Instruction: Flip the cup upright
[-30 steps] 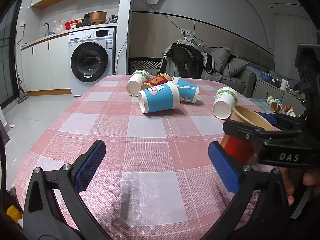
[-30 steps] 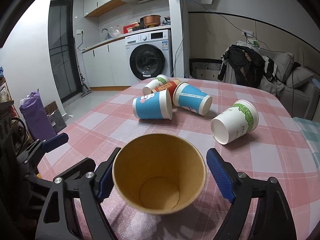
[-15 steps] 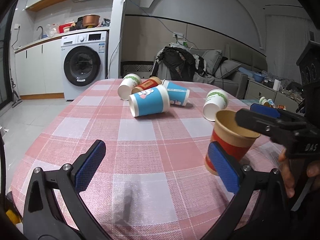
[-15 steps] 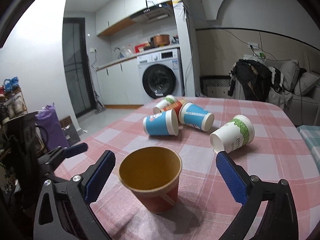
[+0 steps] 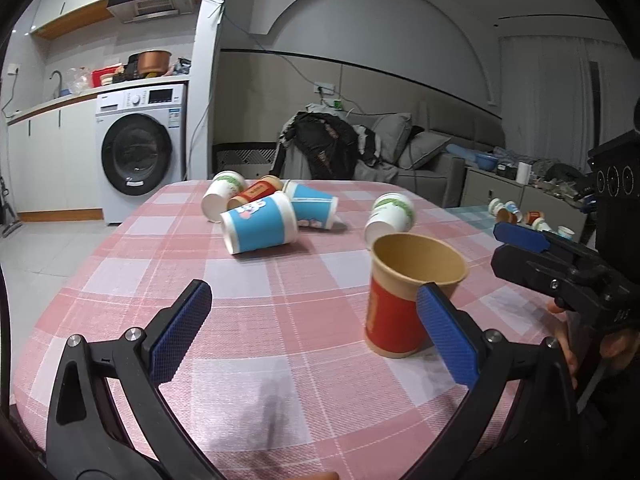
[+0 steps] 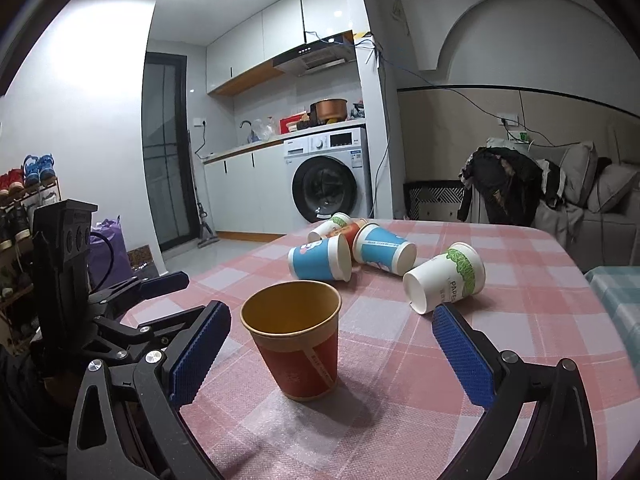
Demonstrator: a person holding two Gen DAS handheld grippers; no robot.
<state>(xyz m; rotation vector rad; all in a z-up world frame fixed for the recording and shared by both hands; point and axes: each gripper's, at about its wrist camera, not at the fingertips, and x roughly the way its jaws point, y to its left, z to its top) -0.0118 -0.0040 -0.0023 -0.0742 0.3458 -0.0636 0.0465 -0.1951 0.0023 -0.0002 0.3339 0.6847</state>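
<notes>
A red paper cup with a tan inside (image 6: 295,344) stands upright on the pink checked tablecloth (image 6: 520,320); it also shows in the left wrist view (image 5: 408,300). My right gripper (image 6: 332,356) is open and empty, its blue pads apart on either side of the cup without touching it. My left gripper (image 5: 316,336) is open and empty, low over the near table, with the cup just beyond its right pad. Farther back several cups lie on their sides: two blue ones (image 6: 320,258), a red one and two white-and-green ones (image 6: 444,276).
The table's rounded near edge (image 5: 48,320) drops to a tiled floor. A washing machine (image 5: 138,160) and counter stand beyond on the left. A sofa with clothes (image 5: 360,152) is behind the table. A low side table with small cups (image 5: 520,212) is at right.
My right gripper let go of the red cup, opened wide and drew back and up. The cup now stands free on the table. My left gripper rose and tilted up slightly.
</notes>
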